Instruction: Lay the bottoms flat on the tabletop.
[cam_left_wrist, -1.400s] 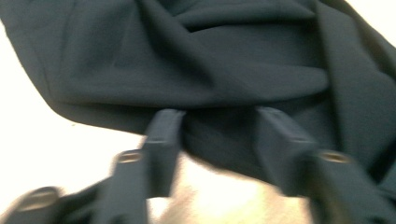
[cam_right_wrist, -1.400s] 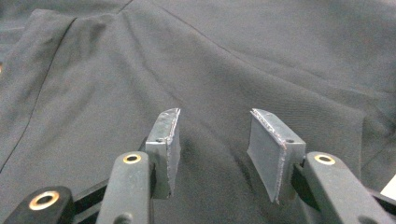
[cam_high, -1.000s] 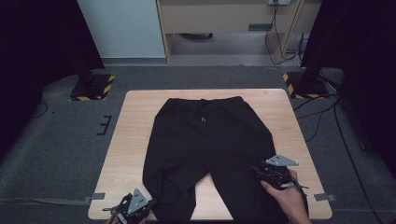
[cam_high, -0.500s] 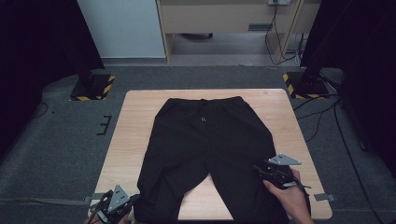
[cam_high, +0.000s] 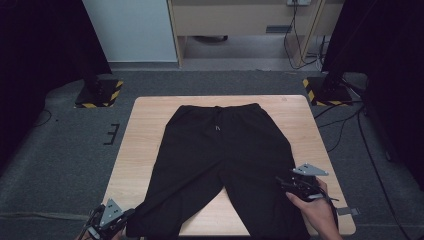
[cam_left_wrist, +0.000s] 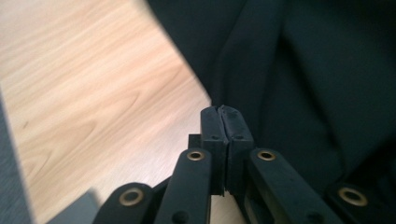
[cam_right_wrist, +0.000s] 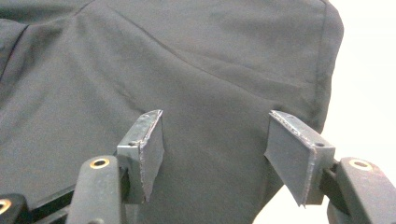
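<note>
High view: black trousers (cam_high: 222, 165) spread flat on wooden bench (cam_high: 145, 145), waistband far, legs toward person, likely for smoothing. Left gripper (cam_high: 121, 219) at left leg hem.

Left gripper view: jaws together beside cloth; grip on fabric unclear.

Right gripper view: right gripper (cam_right_wrist: 210, 149) over trousers, jaws apart, just been opening, clamping nothing.

No legible writing.

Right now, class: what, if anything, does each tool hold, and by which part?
Left tool: shut, apparently pinching the black trousers at a leg's edge. Right tool: open, holding nothing.
</note>
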